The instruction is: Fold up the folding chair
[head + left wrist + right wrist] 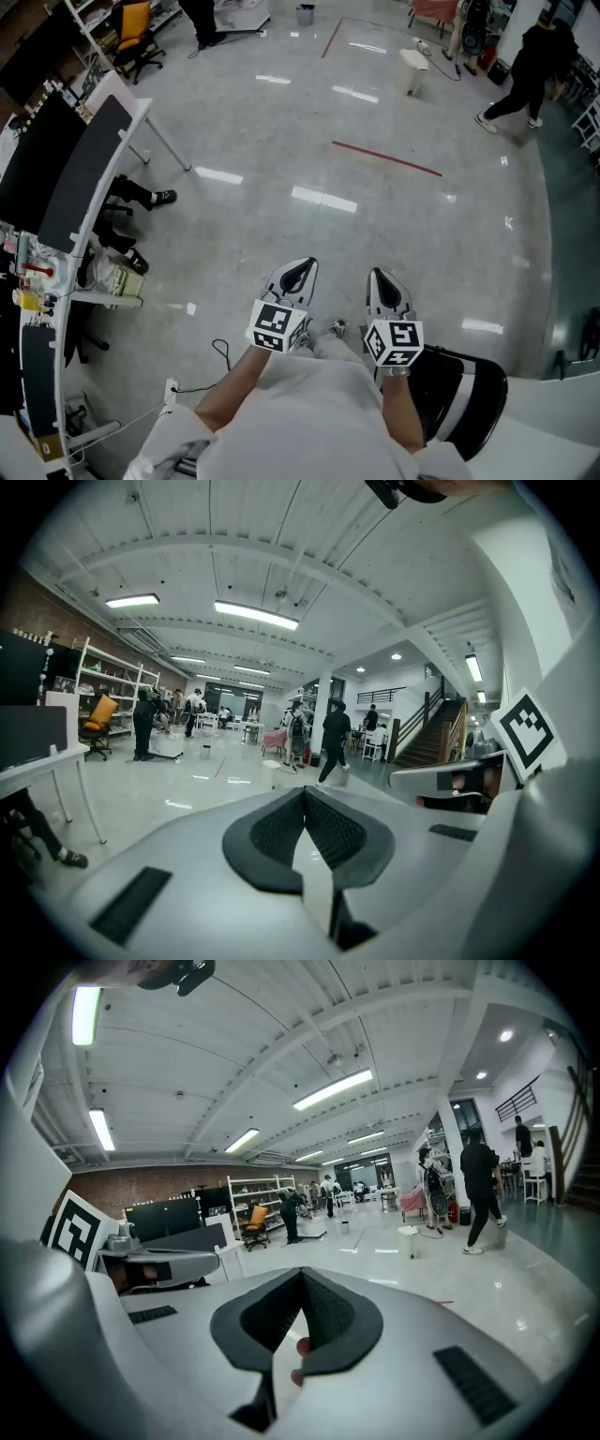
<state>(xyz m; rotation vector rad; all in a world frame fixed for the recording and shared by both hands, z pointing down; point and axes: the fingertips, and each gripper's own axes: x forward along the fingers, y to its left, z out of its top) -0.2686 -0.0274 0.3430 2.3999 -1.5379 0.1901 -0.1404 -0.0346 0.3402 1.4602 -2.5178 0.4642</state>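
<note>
**Two shut grippers over open floor, chair at the near right**

Both tools are held out side by side above the glossy pale-grey floor (281, 141), with no furniture in front of them. The left gripper (300, 270) has its jaws pressed together and holds nothing; in its own view the dark ribbed pads (277, 832) meet along one seam. The right gripper (382, 279) is closed just the same and also empty, its textured pads (328, 1312) touching.

The black folding chair with a white band (466, 398) sits at the near right, just beside the person's right elbow and behind both grippers. The forearm covers part of it, so it probably stands unfolded, though this angle does not settle that.

On the left runs a long white table with flat black panels (94, 159). A seated person's dark-trousered legs (141, 195) stretch out from under it. A thin black cable (220, 352) loops on the floor near the left gripper.

Farther off, a strip of red tape (384, 157) crosses the floor. Beyond it stands a small white stool-like object (413, 70). An orange office chair (136, 33) sits at the far left, and a person in black clothes (530, 70) walks at the far right.
</note>
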